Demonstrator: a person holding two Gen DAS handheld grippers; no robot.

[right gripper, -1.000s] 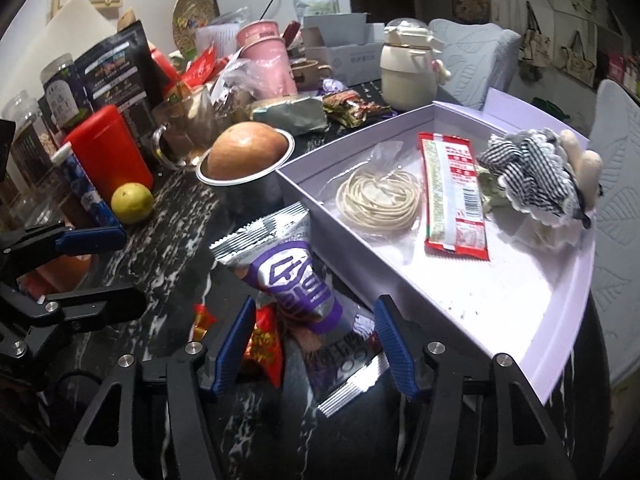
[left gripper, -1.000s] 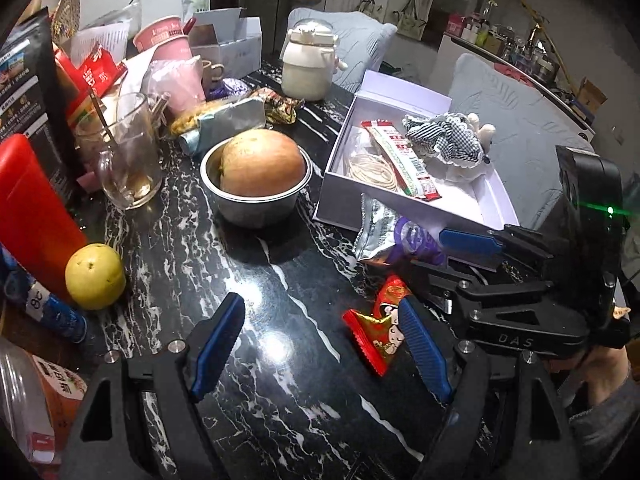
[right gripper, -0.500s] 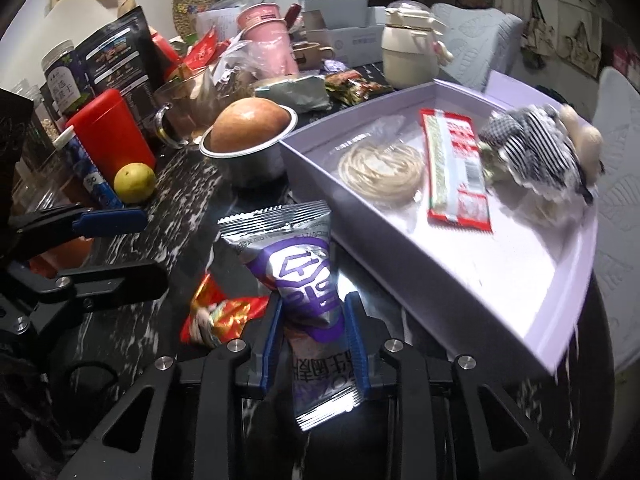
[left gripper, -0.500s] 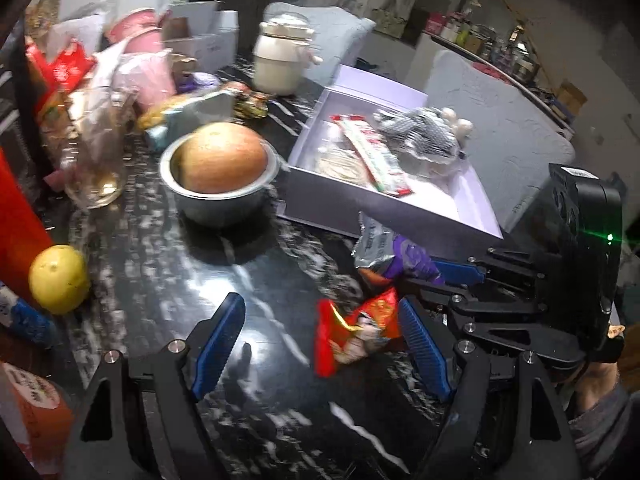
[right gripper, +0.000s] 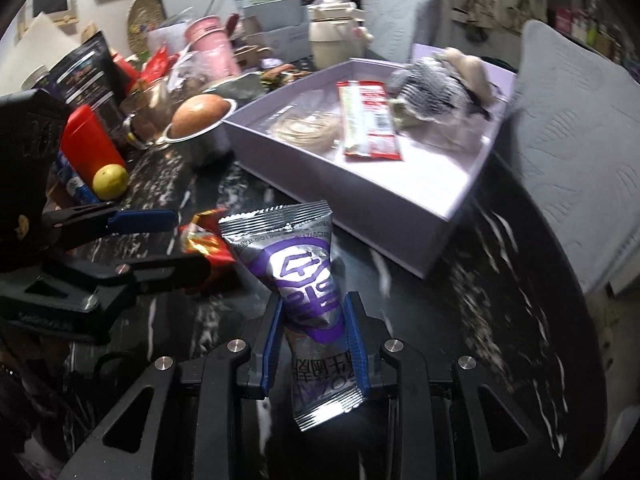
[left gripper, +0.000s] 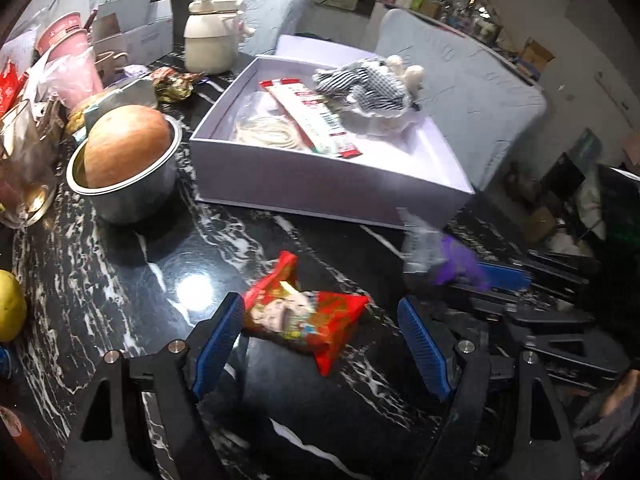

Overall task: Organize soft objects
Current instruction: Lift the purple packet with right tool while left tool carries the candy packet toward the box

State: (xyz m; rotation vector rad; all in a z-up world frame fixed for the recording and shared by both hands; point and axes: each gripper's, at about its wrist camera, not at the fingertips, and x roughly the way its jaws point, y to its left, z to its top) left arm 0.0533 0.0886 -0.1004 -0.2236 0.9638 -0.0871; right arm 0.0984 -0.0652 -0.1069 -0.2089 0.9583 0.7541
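Silver-and-purple snack packet [right gripper: 298, 268] stands pinched between the blue pads of the right claw [right gripper: 313, 330], which is clenched on its lower half, above the black marble counter [right gripper: 500, 320] and near the lavender box [right gripper: 360, 208]. Left claw [left gripper: 322, 336] is released, its jaws wide apart around a red snack packet [left gripper: 300, 316] lying on the counter; the left pad is just beside it.
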